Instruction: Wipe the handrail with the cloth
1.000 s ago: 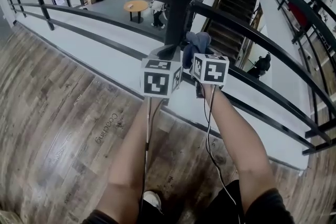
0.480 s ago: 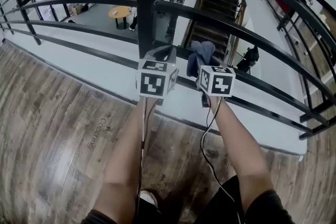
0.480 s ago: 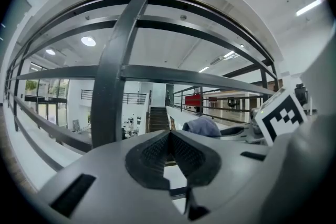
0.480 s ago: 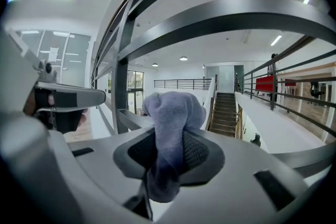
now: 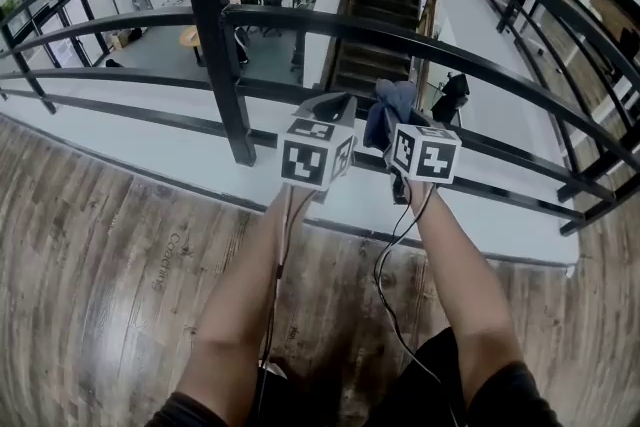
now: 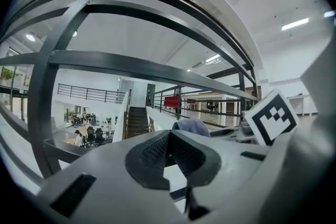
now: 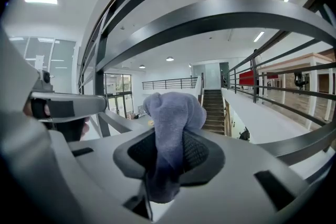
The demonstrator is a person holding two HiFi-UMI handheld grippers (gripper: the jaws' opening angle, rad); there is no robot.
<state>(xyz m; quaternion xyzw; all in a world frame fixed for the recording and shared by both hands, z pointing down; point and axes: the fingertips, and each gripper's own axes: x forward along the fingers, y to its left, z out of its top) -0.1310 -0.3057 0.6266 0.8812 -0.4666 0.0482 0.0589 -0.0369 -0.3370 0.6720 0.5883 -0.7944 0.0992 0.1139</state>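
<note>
Grippers: 2 (left gripper [image 6: 167, 152], right gripper [image 7: 168, 157]) | marker cubes [image 5: 318, 155]: 2 | cloth [image 7: 173, 113]: 1 | handrail [image 5: 330, 20]: 1 | forearms [image 5: 245, 295]: 2 | cables [image 5: 385, 285]: 2

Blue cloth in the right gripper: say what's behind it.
Behind the crumpled blue cloth: black metal handrail bars and a dark staircase. The bar section directly behind is covered.

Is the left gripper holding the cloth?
No, the cloth is pinched in the right gripper, while the left gripper is shut on nothing.
</note>
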